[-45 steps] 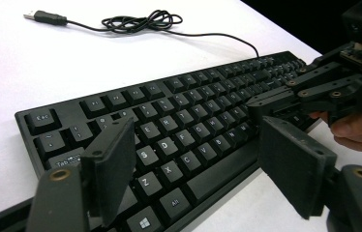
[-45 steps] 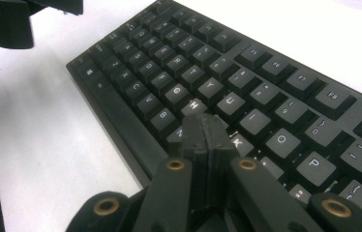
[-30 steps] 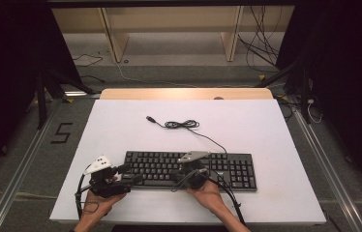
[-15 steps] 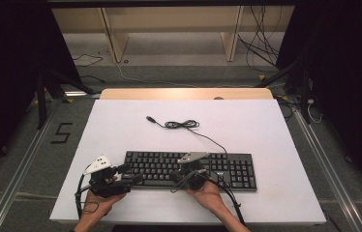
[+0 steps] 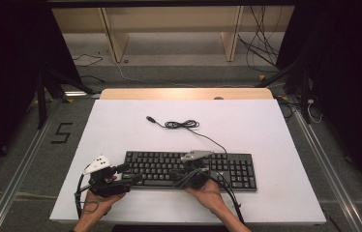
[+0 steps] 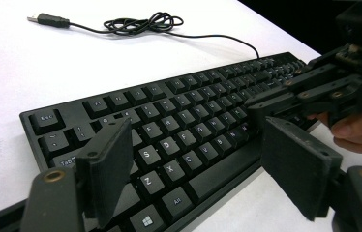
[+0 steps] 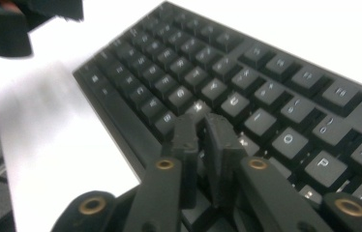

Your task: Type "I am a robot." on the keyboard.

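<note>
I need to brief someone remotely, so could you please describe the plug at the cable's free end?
On the white table, a thin cable leaves the black keyboard's far edge and coils beyond it. Past the coil, towards the left, lies the USB plug, silver-tipped and lying loose.

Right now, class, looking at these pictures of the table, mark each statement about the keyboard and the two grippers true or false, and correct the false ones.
1. The keyboard is white. False: it is black, on a white table.
2. The left gripper has its jaws wide apart over the keyboard's left end. True.
3. The cable is plugged into a computer. False: its plug lies loose on the table.
4. The right gripper has its jaws nearly together above the keys. True.
5. A mouse lies beside the keyboard. False: none is visible.
</note>
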Available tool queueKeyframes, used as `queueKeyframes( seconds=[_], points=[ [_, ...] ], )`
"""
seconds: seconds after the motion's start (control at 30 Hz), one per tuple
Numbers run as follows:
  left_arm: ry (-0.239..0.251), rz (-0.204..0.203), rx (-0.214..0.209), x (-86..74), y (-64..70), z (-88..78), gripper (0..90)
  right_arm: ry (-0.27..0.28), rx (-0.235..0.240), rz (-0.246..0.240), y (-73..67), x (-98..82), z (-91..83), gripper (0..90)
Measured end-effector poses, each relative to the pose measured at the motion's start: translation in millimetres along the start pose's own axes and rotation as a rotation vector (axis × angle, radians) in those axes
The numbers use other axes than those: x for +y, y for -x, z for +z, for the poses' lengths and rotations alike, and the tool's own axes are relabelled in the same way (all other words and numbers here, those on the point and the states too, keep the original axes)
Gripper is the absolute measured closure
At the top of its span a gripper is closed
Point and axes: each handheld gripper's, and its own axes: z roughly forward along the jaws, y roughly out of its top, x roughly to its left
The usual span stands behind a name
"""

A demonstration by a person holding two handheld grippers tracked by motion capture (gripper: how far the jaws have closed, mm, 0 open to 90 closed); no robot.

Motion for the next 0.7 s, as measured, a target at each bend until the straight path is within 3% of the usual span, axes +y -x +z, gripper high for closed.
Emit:
queueKeyframes(
  seconds=[0.5, 0.7],
  points=[
    [0.008, -0.003, 0.005, 0.3, -1.5, -0.9, 26.7, 0.047, 0.046, 0.012, -2.3, 6.6, -10.4, 57.6],
    [0.009, -0.005, 0.007, 0.3, -2.1, -1.3, 26.7, 0.043, 0.053, 0.007, -4.7, 7.3, -10.5, 53.4]
  ],
)
